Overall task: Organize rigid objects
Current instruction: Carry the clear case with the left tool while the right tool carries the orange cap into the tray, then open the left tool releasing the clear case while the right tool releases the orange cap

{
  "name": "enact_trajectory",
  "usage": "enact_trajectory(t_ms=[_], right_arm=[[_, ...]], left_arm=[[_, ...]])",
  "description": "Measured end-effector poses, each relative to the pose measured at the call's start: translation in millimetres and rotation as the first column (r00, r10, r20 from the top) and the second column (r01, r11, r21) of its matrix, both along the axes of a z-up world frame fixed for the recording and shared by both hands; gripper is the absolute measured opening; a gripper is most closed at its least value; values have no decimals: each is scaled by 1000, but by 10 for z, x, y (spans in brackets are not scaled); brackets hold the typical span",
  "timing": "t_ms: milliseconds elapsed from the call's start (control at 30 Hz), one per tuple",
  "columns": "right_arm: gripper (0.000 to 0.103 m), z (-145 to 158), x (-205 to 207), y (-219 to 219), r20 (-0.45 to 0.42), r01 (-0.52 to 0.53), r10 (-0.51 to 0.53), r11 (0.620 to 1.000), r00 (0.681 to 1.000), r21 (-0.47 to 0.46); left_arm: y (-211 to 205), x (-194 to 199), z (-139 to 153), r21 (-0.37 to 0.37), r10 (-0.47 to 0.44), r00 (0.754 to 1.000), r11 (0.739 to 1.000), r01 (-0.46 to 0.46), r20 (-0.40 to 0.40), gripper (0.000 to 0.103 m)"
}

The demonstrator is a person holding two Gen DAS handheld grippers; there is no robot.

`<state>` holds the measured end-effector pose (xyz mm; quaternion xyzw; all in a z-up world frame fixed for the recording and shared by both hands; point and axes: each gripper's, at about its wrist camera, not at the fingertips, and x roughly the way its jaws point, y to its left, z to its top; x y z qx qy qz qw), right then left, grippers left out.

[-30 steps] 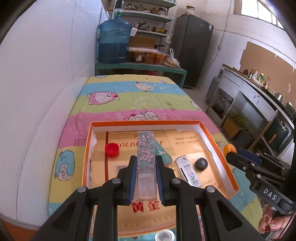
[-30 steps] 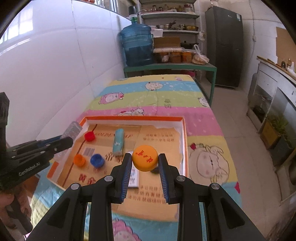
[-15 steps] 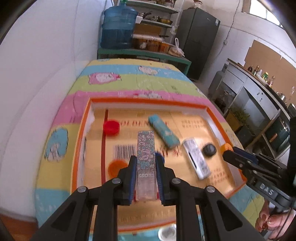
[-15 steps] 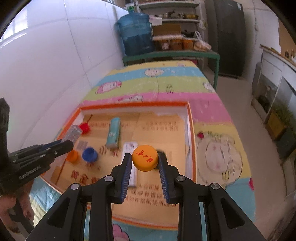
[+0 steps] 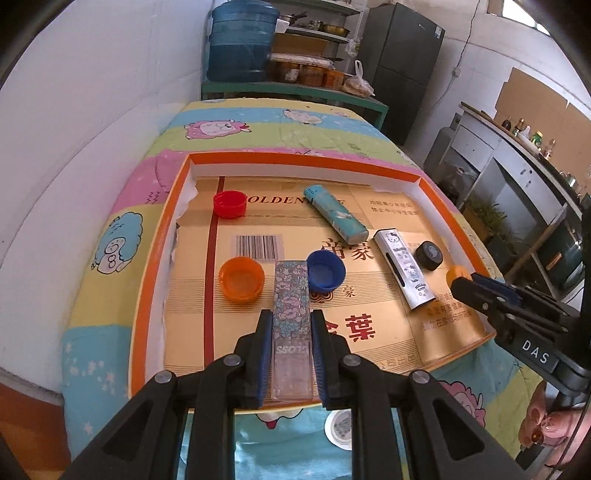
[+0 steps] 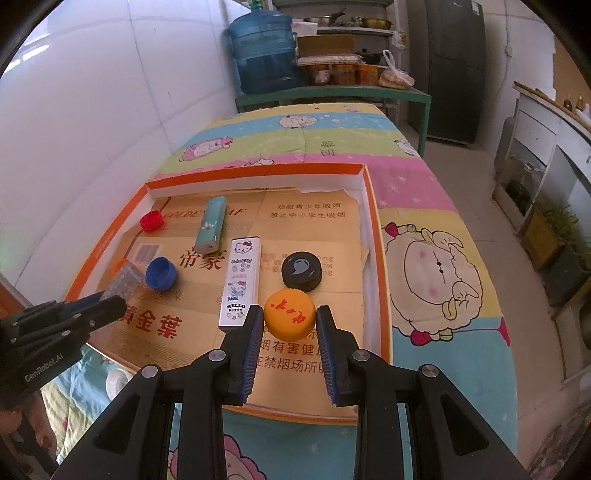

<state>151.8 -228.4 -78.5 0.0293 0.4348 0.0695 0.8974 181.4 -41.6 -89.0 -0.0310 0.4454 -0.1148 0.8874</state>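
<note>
With the left gripper point(image 5: 289, 332) clamped on the floral box point(image 5: 290, 295) over the tray point(image 5: 147, 280) between two caps, and the right gripper point(image 6: 290, 325) clamped on the orange cap point(image 6: 290, 314) near the tray's right wall, each piece should go down flat before the jaws release.

- Both views were bright, daylit and evenly exposed.
- Light came from a window point(image 5: 517, 11) at upper right in the left wrist view; it was blown out.
- White wall point(image 6: 92, 92) looked slightly washed, with mild glare on the tiles.
- Shadows were soft and short under the caps in the orange tray point(image 5: 147, 280).
- Strong fisheye bending showed at the edges, with dark vignette corners.
- Centre was sharp; printed text was legible.
- Near jaws were slightly soft, with no motion blur.
</note>
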Motion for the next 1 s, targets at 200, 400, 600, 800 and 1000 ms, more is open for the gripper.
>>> enact_trajectory(t_ms=[200, 400, 600, 800, 1000], right_arm=[[30, -34, 16, 24, -8, -5, 5, 1000, 1000, -10], [30, -63, 36, 44, -14, -11, 11, 1000, 1000, -21], [30, -144, 55, 62, -36, -13, 11, 999, 999, -33], [31, -183, 43, 110, -40, -21, 18, 997, 999, -76], [32, -176, 32, 96, -42, -17, 14, 998, 999, -64]], left_arm=[[-30, 57, -89, 11, -8, 1000, 1000, 8, -28, 20], [-29, 93, -98, 8, -15, 1000, 1000, 15, -26, 20], [-4, 90, -100, -11, -32, 999, 999, 32, -19, 21], [11, 65, -90, -5, -23, 1000, 1000, 23, -11, 57], [12, 36, -60, -2, -18, 1000, 1000, 18, -4, 57]])
